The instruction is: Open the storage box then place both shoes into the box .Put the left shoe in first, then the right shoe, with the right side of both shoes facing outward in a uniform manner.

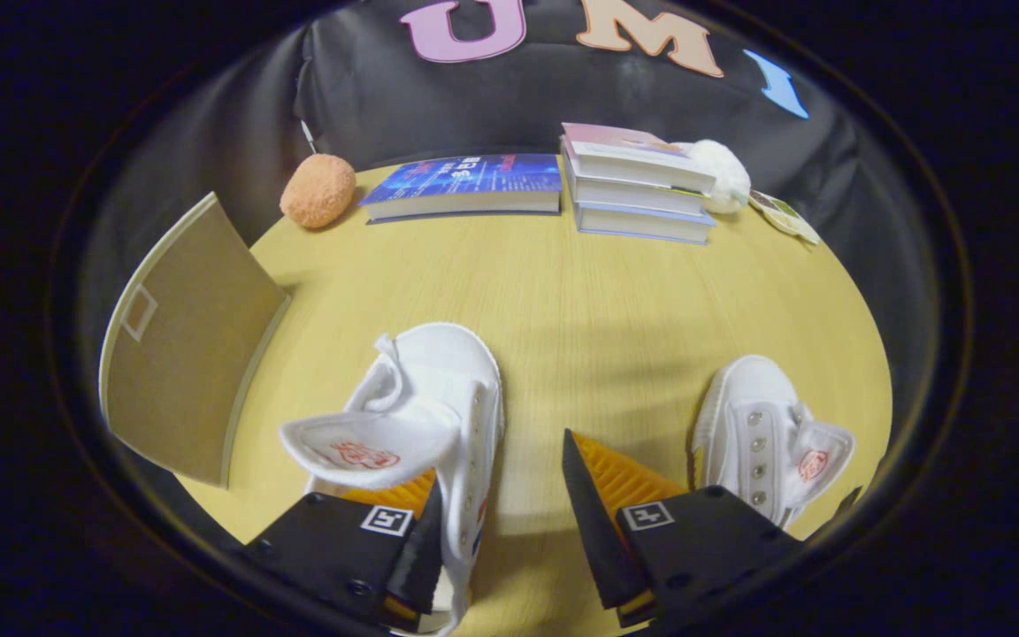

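A: Your tongs (496, 522) are spread wide, nothing pinched. The left finger sits over the nearer white shoe (439, 398), the right finger hangs over bare counter (563, 292). The gap between them spans that shoe's right wall, so I read this as lining up a grip on the collar, not a hold yet.

B: Which shoe is it, left or right?

A: Can't call it from here. Its tongue is flopped out sideways over your left finger and its heel end is covered by that finger. The second shoe (766, 433) lies well apart, beyond your right finger, toe pointing away from you, heel cut off behind the finger housing. Check the sole curve before you commit, since the left one goes in first.

B: And the box?

A: The brown board (187, 341) standing up at the counter's left edge looks like the storage box's raised lid or a side panel. You can't see the cavity, so I can't confirm it's open. The shoes lie on open counter, probably staged for easy reach.

B: Clutter?

A: One flat book (465, 181), a book stack (638, 190), an orange fuzzy ball (319, 190) and a white plush (722, 172) half hidden behind the stack. All far side, clear of your path.
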Demonstrator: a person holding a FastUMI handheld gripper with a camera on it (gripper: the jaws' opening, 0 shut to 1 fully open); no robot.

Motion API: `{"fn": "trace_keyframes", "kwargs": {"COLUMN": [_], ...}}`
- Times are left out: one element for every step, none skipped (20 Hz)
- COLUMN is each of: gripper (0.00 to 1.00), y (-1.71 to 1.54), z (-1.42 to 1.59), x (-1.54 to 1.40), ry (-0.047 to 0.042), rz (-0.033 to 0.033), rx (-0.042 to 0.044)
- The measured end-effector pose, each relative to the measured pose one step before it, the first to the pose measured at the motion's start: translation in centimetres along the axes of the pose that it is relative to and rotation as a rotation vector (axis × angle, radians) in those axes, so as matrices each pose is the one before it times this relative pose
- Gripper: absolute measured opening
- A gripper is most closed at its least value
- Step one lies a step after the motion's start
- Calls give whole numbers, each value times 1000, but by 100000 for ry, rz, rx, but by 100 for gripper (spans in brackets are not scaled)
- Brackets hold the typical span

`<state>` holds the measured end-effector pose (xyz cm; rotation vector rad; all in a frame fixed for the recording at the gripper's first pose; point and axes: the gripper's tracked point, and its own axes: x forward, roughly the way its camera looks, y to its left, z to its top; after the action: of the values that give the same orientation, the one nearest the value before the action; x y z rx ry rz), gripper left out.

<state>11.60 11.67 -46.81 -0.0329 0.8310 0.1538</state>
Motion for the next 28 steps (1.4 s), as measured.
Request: {"fn": "trace_keyframes", "kwargs": {"gripper": [64,58,51,45,38,32,25,19,19,15,12,8,8,8,8,8,8,8,8,8,8,8,8,8,8,8,8,8], "y": [17,-40,96,267,800,677,-135,-111,10,160,-240,37,1,99,98,85,102,73,50,-82,-229,-157,-104,17,62,20,-18,-28], "z": [-294,-43,49,-148,-87,-81,148,-79,-23,153,-19,104,125,50,59,142,145,251,230,354,391,517,629,626,579,789,816,940], "x": [148,-12,83,213,-164,-247,16,-87,359,-184,-87,15,-122,-139,-155,-135,-172,-321,-455,-551,-598,-712,-763,-867,-867,-1024,-1027,-1149], "ry": [538,-80,-213,20,-811,-127,-1418,317,-569,-429,-528,-649,-1735,-1270,-814,-692,-639,-1000,-1544,-1742,-1694,-1871,-1958,-1481,-1306,-1386,-1483,-1414], "rz": [281,214,1039,847,2454,1072,-1502,-1572,-1129,-1491,-1281,-2079,-2567,-2871,-2705,-2219,-2149,-2212,-2280,-2913,-3350,-3076,-2707,-1793,-1643,-1855,-1947,-2064], "rx": [974,1083,1862,1466,1251,-15,-495,1595,2425,2041,1585,584,-298,-315,-901,-1049,-310,148,-217,-376,-716,-901,-1371,-2410,-2518,-2110,-1778,-1146]}}
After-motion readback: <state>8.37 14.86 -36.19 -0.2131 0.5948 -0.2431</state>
